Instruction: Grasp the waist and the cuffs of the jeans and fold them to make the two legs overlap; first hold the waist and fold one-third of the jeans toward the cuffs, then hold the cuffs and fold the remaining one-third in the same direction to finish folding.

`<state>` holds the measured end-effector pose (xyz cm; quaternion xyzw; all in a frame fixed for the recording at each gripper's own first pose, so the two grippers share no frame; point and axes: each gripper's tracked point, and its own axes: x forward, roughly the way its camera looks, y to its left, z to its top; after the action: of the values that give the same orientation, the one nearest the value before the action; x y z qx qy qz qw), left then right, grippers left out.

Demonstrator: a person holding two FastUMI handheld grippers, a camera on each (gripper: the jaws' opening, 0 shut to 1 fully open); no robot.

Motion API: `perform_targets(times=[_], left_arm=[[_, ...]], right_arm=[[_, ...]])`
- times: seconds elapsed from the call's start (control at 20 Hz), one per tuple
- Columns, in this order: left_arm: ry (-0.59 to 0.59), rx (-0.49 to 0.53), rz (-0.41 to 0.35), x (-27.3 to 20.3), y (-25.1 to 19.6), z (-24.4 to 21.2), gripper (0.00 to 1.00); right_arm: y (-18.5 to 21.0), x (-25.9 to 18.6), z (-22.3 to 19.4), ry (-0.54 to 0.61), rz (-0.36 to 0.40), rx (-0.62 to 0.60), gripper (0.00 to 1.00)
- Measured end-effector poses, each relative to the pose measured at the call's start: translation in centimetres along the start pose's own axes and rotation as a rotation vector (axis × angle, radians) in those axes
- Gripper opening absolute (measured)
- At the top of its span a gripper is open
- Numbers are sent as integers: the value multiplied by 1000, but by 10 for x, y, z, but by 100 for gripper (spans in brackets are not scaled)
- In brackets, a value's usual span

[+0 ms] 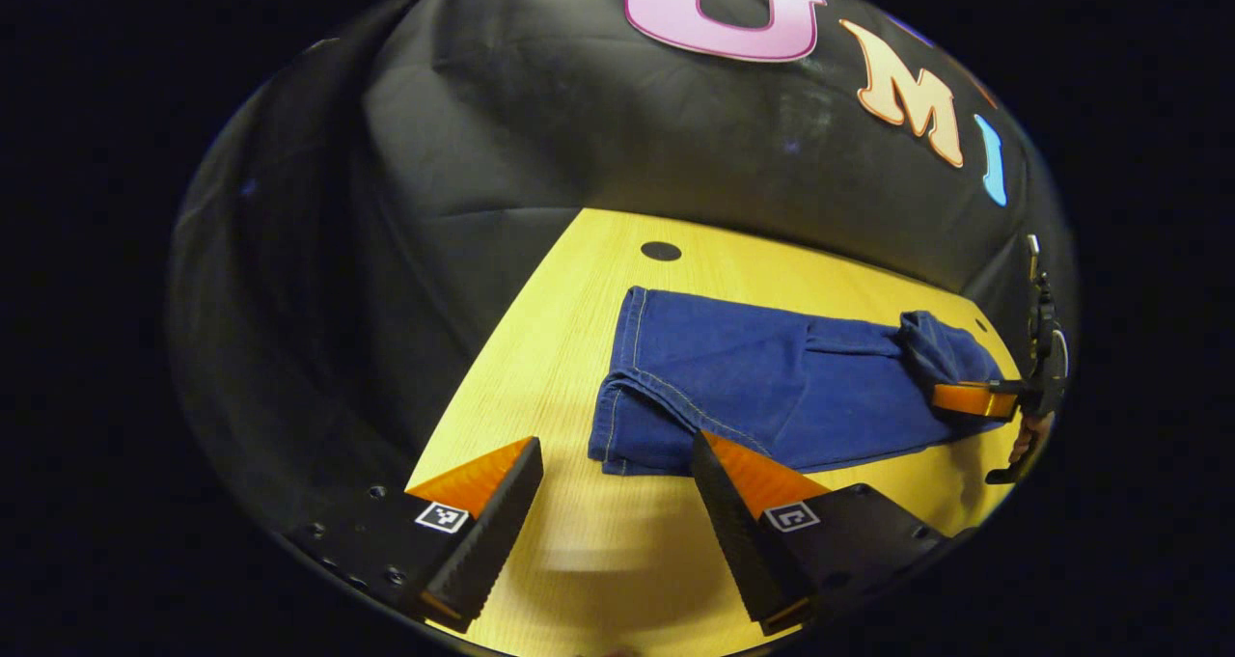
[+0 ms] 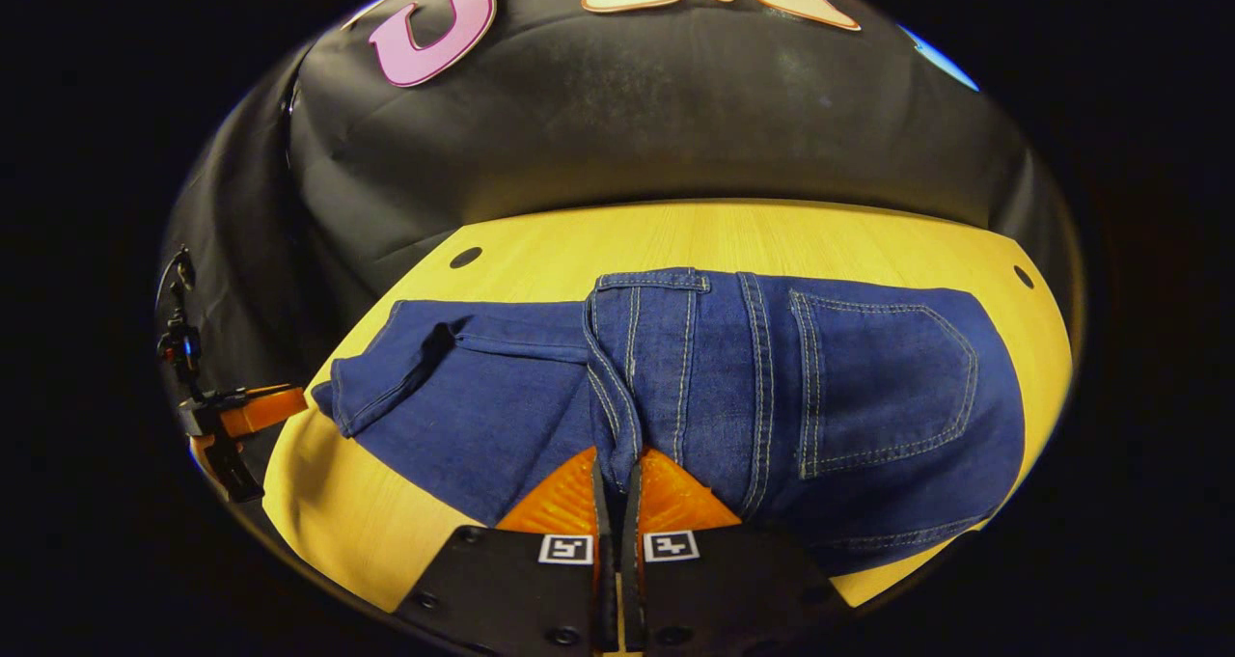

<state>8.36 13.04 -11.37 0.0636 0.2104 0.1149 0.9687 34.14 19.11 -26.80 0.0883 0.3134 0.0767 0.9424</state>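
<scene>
While the right claw [image 2: 617,479] is pinching the waist fold at lower centre | jeans [image 2: 675,387] are lying mid-frame across the desk [image 2: 318,503] | left claw [image 1: 617,469] is hovering spread by the cuffs | advice: carrying the waist low, edges aligned.

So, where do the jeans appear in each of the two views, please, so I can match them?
Left gripper view: the jeans lie across the middle on the yellow table, ahead of the open left tongs, with the right tongs at their far right end.
Right gripper view: the jeans spread across the centre, a fold pinched in the right tongs.
Shared landmark: the dark round hole in the table beyond the jeans.
</scene>
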Motion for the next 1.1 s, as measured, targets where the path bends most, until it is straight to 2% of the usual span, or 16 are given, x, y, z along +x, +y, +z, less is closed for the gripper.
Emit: perform_targets(times=[0.15,0.2,0.25,0.3,0.35,0.55,0.65,0.8,0.85,0.9,0.95,1.0,1.05,1.1], left_arm=[[8,20,-12,11,-4,-1,95],[11,24,-18,16,-6,-1,95],[11,24,-18,18,-6,-2,94],[10,19,-17,18,-5,-2,95],[14,13,-17,18,-4,-3,94],[27,-12,-20,20,-3,-9,96],[45,-6,-11,19,-4,-13,94],[48,0,7,22,-9,-13,94],[44,-11,6,23,-12,-13,89],[39,-21,-1,22,-17,-11,82],[36,-33,-6,23,-22,-12,72],[30,-45,-13,22,-22,-12,62],[17,-64,-34,24,-27,-11,51],[4,-97,-51,23,-32,-10,41]], right_arm=[[-2,-4,5,-33,-27,-17,12],[3,-6,6,-36,-16,-8,17],[5,-9,8,-37,-10,4,30],[8,-16,8,-38,0,17,33],[10,-23,10,-43,9,28,50],[2,-56,36,-124,-7,82,100],[-9,-76,55,-182,-29,141,99],[-19,-98,68,-235,-21,286,99],[-25,-103,69,-247,-27,320,94],[-32,-107,68,-256,-38,343,94],[-38,-109,64,-256,-56,356,99],[-44,-113,58,-244,-69,368,94],[-44,-117,52,-236,-72,374,98],[-45,-121,49,-233,-74,377,94]])
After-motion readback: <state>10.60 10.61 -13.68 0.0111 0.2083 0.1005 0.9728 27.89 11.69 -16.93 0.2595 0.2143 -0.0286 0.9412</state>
